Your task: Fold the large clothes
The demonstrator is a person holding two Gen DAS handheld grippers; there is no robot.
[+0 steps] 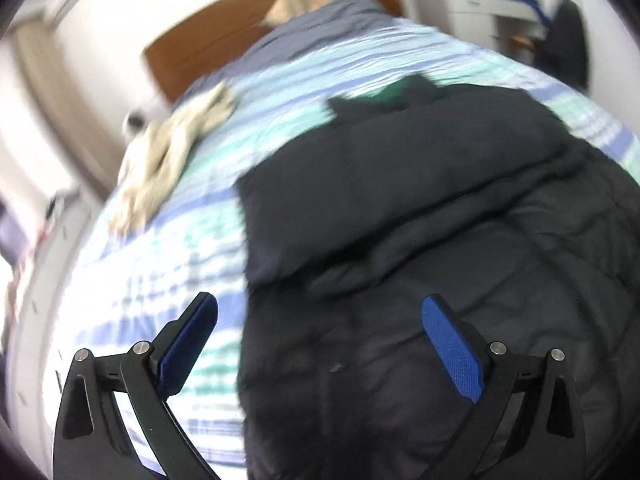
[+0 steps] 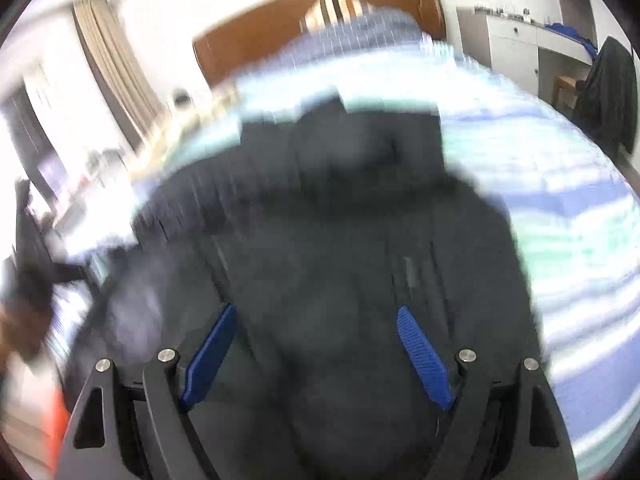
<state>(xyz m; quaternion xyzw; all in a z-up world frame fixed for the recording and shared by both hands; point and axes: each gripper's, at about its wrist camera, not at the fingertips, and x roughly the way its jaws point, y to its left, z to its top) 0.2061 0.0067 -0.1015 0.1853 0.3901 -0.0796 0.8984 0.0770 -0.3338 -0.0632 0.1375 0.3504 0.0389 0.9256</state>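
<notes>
1. Spreading wide, the left gripper [image 1: 320,344] hangs with its blue pads [image 1: 452,352] apart and nothing between them; the same goes for the right gripper [image 2: 316,356], jaws parted over dark cloth and pinching nothing.
2. Just below and ahead of both lies the black padded jacket [image 1: 420,208], spread flat on the striped bedspread [image 1: 168,264]. Its long axis runs away from the fingers toward the wooden headboard [image 1: 192,52], hood end farthest.
3. Its left edge falls between the left gripper's fingers, so that hand looks better placed for that edge; the right gripper sits over the jacket's middle.
4. Blur is heavy, so whether a sleeve is already tucked in I cannot tell.
5. Well to the left a beige garment [image 1: 168,152] lies near the bed's side, clear of the jacket.
</notes>
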